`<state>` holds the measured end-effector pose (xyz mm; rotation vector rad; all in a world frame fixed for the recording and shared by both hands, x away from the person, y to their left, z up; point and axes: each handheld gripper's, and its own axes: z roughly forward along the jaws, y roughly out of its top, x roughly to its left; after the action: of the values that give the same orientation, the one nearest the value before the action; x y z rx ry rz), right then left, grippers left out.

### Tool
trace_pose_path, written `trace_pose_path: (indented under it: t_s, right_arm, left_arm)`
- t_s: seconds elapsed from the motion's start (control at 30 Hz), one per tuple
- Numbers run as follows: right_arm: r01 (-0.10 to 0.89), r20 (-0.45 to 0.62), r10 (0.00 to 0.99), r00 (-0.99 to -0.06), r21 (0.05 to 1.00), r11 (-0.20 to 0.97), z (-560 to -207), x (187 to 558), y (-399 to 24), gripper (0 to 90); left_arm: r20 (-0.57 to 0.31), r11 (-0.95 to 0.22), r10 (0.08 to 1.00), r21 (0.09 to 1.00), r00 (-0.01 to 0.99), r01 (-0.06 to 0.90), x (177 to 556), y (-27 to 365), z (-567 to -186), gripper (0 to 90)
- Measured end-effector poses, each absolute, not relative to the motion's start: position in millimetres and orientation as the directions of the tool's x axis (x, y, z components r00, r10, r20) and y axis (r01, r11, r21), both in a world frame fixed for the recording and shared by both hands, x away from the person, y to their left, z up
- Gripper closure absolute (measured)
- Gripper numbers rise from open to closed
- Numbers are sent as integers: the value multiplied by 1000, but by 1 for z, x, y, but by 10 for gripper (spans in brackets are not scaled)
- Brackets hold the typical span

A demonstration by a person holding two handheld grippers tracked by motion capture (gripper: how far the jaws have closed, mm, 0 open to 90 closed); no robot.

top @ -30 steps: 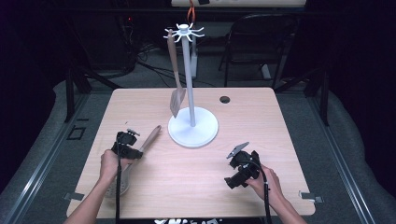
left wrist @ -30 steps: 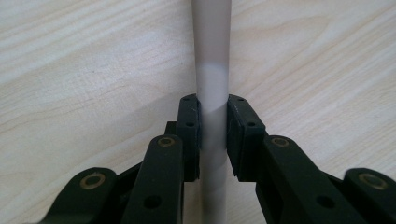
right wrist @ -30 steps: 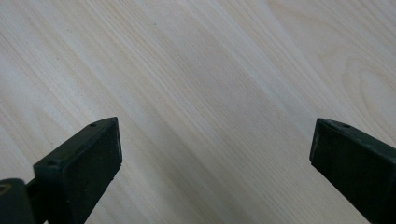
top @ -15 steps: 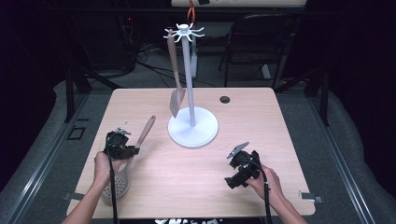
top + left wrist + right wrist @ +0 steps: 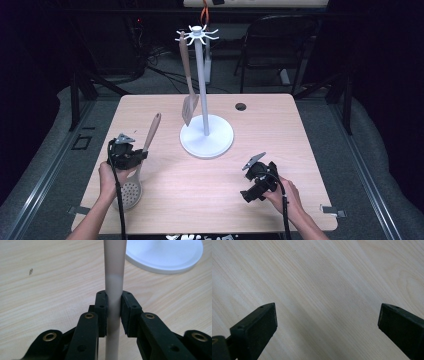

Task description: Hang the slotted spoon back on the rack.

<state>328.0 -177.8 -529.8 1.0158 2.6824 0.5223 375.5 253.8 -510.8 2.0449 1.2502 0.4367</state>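
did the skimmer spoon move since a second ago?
Yes. The skimmer spoon, clamped in the left gripper, has shifted left, away from the white stand base, its handle tipped up.

This looks like a lab or recording studio rather than a home: a light wooden table [image 5: 280, 125] stands alone on grey carpet [image 5: 370, 150] in a darkened room, ringed by metal floor rails [image 5: 45, 170], with loose cables [image 5: 160, 75] and a black chair [image 5: 277, 45] behind it.
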Motion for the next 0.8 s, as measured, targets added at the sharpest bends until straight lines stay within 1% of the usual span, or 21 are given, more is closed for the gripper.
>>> trace_pose_path:
  t_s: [0.1,0.2,0.5,0.57,0.63,0.73,0.8]
  right_arm:
    - [593,-84,673,-735,402,697,-530,328,-178,18]
    - [596,-82,677,-731,406,693,-531,328,-178,18]
    - [596,-83,676,-732,404,694,-531,329,-178,18]
    - [601,-74,684,-726,415,683,-533,328,-177,18]
    - [594,-88,671,-736,392,703,-531,329,-177,19]
    - [593,-88,670,-737,391,704,-531,329,-177,19]
    - [594,-87,671,-737,390,703,-531,329,-177,19]
  left_arm:
    - [-76,-292,867,723,493,626,374,253,-509,767]
    - [-65,-296,861,742,504,601,372,253,-507,767]
    - [-55,-259,862,806,504,532,364,250,-496,767]
    - [-54,-247,864,820,500,516,362,249,-494,767]
    - [-48,-242,865,831,499,501,360,249,-491,767]
    - [-34,-234,878,839,478,490,356,247,-486,768]
    - [-34,-216,882,858,471,466,353,246,-483,768]
